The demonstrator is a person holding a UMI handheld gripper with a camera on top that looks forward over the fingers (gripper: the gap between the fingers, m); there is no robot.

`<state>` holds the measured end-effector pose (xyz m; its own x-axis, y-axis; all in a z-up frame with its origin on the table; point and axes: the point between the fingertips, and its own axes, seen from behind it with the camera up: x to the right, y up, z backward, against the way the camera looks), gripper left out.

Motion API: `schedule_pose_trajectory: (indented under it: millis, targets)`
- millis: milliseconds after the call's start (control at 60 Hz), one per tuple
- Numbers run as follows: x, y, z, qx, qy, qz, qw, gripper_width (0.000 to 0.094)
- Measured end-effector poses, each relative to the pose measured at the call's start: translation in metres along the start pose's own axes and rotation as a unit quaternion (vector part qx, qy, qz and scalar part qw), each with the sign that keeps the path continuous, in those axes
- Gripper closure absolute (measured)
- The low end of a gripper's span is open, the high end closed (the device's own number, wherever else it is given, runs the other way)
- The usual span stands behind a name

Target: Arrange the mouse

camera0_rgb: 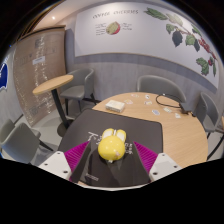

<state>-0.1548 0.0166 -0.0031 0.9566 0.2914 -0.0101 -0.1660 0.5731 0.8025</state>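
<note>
A yellow rounded mouse [110, 147] sits between my gripper's [113, 150] two fingers, whose magenta pads [82, 156] press on its left and right sides. The gripper is shut on the mouse. It holds the mouse just over a dark grey mouse mat [92, 133] at the near edge of a round wooden table [170, 135]. The underside of the mouse is hidden, so I cannot tell whether it touches the mat.
A white flat box [115, 104] and small items [160, 100] lie at the table's far side. Grey chairs [158, 88] stand around it. A smaller round table [52, 84] is to the left. A wall poster [118, 28] hangs behind.
</note>
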Motion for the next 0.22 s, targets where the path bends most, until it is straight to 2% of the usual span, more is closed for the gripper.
schedule_pose_trajectory:
  millis: [33,117,217]
  targets:
    - [-0.003,0.001,0.011,0.007,0.016,-0.002,1.0,0.0062]
    - [0.003,0.0,0.044,0.025,0.04,-0.011,0.999,0.0071]
    - [0.032,-0.009,0.08,0.041,0.046,-0.032,0.998,0.0072]
